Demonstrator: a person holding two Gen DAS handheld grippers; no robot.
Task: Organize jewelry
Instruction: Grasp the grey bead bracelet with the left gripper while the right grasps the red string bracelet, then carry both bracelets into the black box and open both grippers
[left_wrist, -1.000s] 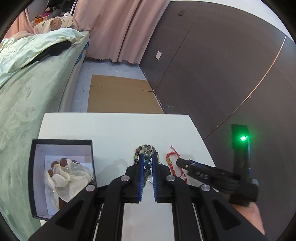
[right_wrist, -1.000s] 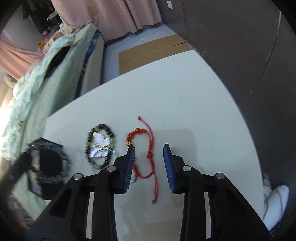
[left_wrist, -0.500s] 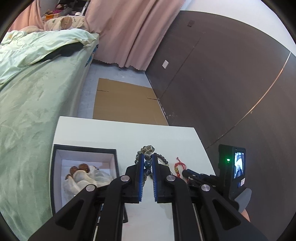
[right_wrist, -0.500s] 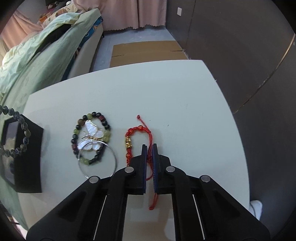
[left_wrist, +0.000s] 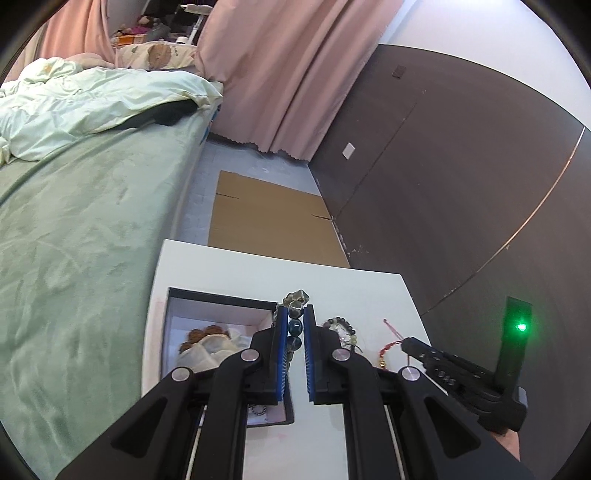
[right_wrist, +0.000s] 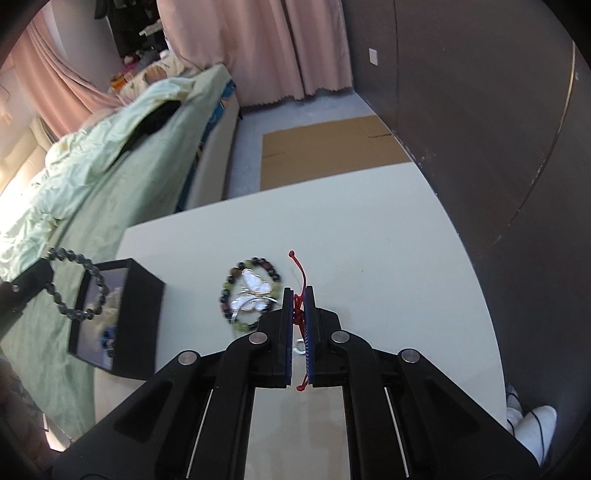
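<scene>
I am holding the dark bead bracelet (left_wrist: 294, 325) clenched in the left hand-held gripper (left_wrist: 294, 332), and the relation I am watching is where the black box (left_wrist: 221, 301) lies from it: just below and to the left of the jaws in the left wrist view, its open white inside facing up with a pale pouch (left_wrist: 207, 350) already in it. From the right wrist view the bracelet's loop is hanging off the left tips over the box's near rim, its long axis running roughly down toward the opening, so I judge this hand to be the nearer one and the drop to be a short shift leftward.

The right hand-held gripper (right_wrist: 299, 325) is clamped on the red cord bracelet (right_wrist: 300, 273), whose free end is sticking up past the tips while another strand is dangling below the pads; it is sitting well to the right of the box, with the green-and-dark bead bracelet (right_wrist: 255, 291) and the white butterfly piece (right_wrist: 255, 286) lying between them on the worktop (right_wrist: 388, 258).

The worktop is white and smooth, so I am expecting beads to roll or slide easily. Around it I am seeing a green-covered bed (left_wrist: 74, 229) on the left, pink curtains (left_wrist: 280, 74), a dark panelled wall (left_wrist: 461, 184) on the right and flattened cardboard (left_wrist: 266, 218) on the floor.
</scene>
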